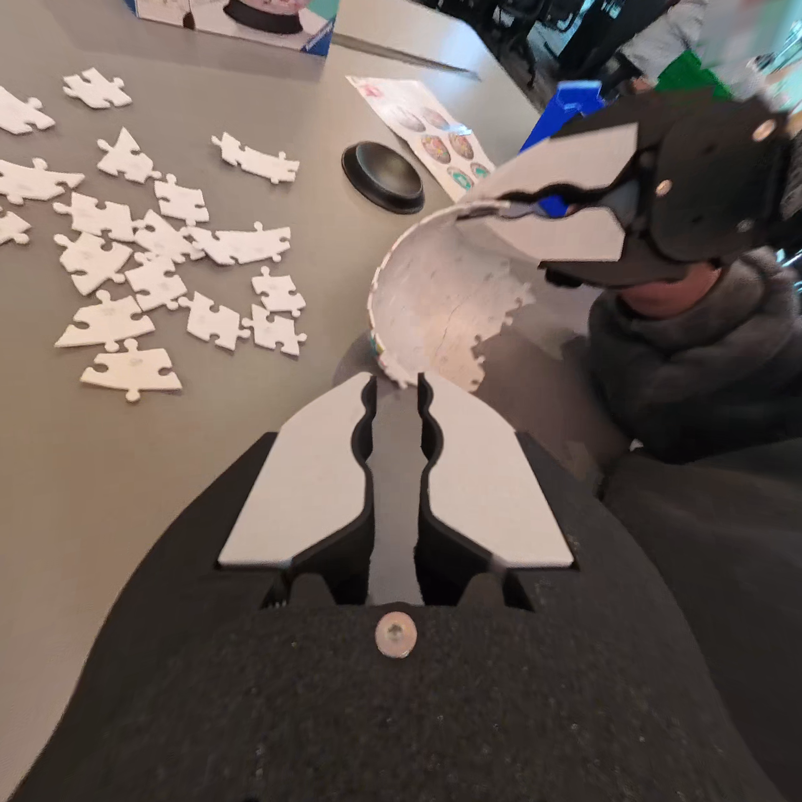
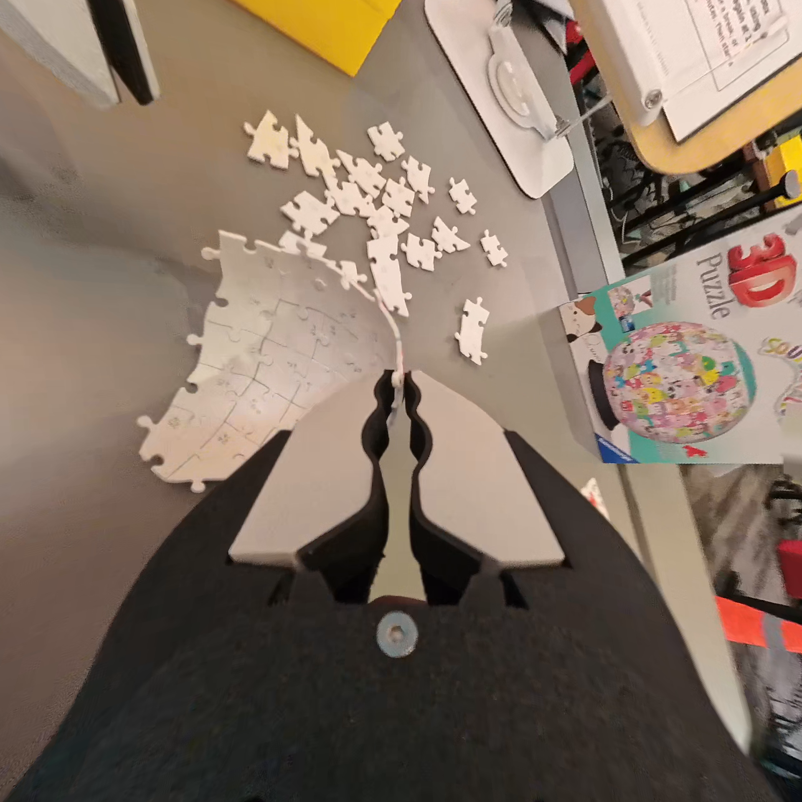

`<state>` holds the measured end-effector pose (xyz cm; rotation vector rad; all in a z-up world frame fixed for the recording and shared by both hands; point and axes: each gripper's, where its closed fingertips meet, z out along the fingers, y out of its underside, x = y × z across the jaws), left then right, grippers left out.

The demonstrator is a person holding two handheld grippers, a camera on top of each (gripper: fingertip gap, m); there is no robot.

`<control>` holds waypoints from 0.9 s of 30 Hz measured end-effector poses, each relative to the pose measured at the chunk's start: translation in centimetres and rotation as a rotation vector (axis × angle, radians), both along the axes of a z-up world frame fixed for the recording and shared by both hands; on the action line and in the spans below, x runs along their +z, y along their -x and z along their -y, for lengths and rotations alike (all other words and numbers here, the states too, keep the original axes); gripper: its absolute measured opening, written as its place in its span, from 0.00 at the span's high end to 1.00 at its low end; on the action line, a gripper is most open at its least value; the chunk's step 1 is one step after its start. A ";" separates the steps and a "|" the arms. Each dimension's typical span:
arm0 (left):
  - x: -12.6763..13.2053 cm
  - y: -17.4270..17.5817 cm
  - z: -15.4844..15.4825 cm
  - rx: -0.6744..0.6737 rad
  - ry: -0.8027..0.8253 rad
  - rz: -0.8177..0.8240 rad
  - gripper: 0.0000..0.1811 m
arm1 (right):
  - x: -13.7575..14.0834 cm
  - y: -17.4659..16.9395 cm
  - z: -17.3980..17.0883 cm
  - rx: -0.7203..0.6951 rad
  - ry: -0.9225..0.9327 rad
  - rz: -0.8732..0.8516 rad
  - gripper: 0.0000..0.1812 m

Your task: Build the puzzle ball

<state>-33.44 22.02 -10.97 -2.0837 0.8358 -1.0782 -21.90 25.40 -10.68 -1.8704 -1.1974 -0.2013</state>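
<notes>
Right tongs pinched on the rim of the curved puzzle shell, its white inner face turned to the camera, printed side seen only as a thin coloured edge; shell held up above the grey counter, no contact with it visible. From the left wrist view, same shell hanging bowl-like between both tools, gripped at its upper edge by the right tongs; left tongs parted with a clear gap, tips just beside the shell's lower jagged edge (touching or not, cannot tell). Loose white puzzle pieces scattered face down on the counter to the left, some overlapping; seen again beyond the shell in the right wrist view. Black round stand lying on the counter behind the shell, near a printed instruction sheet; puzzle box at the far edge, and at the right side of the other view. Yellow item and white pad at the far end; motion blur softening much of both views.
</notes>
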 end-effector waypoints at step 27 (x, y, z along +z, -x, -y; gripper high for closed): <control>-3.0 -0.3 1.3 -0.054 -0.103 -0.175 0.88 | -2.2 -1.3 1.8 0.092 0.195 -0.293 0.98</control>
